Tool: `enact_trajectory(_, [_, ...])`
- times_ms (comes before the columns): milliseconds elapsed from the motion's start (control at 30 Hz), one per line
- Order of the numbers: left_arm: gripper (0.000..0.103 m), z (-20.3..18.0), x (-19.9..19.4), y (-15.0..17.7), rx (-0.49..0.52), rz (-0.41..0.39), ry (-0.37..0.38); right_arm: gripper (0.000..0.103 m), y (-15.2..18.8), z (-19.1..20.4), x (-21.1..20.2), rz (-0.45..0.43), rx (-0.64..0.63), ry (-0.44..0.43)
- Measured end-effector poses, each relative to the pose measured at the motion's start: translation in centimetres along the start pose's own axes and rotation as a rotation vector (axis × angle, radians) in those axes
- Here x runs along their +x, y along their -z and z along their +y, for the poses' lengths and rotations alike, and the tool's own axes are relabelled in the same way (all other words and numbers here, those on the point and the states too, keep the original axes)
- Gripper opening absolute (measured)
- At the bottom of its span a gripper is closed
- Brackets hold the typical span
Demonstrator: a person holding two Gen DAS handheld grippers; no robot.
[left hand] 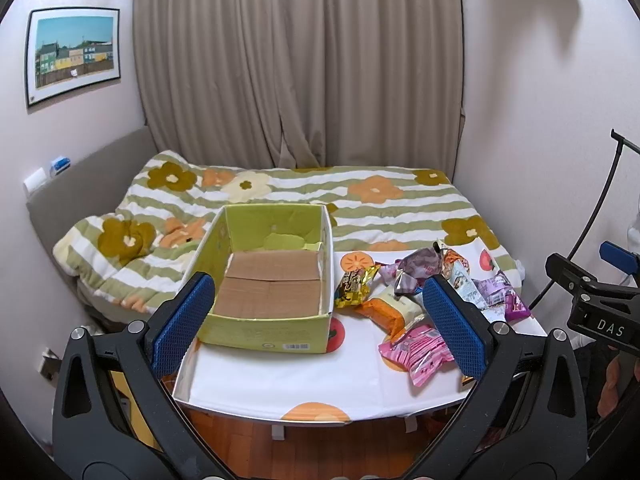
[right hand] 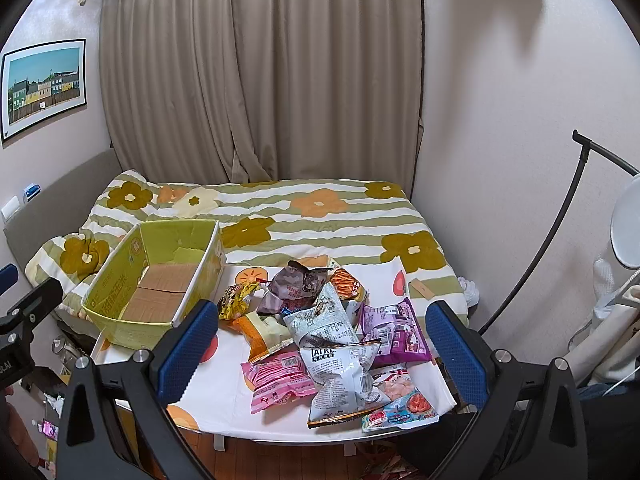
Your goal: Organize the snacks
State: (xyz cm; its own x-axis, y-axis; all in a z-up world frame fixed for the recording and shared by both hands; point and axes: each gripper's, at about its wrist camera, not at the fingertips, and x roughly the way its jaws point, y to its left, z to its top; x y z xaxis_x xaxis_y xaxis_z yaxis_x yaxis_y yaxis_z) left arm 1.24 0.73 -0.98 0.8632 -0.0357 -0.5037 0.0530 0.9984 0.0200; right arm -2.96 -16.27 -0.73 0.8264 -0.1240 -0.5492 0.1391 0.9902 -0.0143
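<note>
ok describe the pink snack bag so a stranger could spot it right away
On the white table by the bed, find the snack pile right of the green box. The pink bag lies at the pile's near left edge, the only pink one.

Lower snack packets [right hand: 344,320] seem mostly buried.
</note>
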Motion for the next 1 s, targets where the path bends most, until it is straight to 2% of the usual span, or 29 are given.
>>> enact_trajectory(1000, [0.103, -0.72, -0.03, 0.02, -0.002, 0.006, 0.008, 0.103, 0.22, 0.06, -0.14, 0.007, -0.001, 0.004])
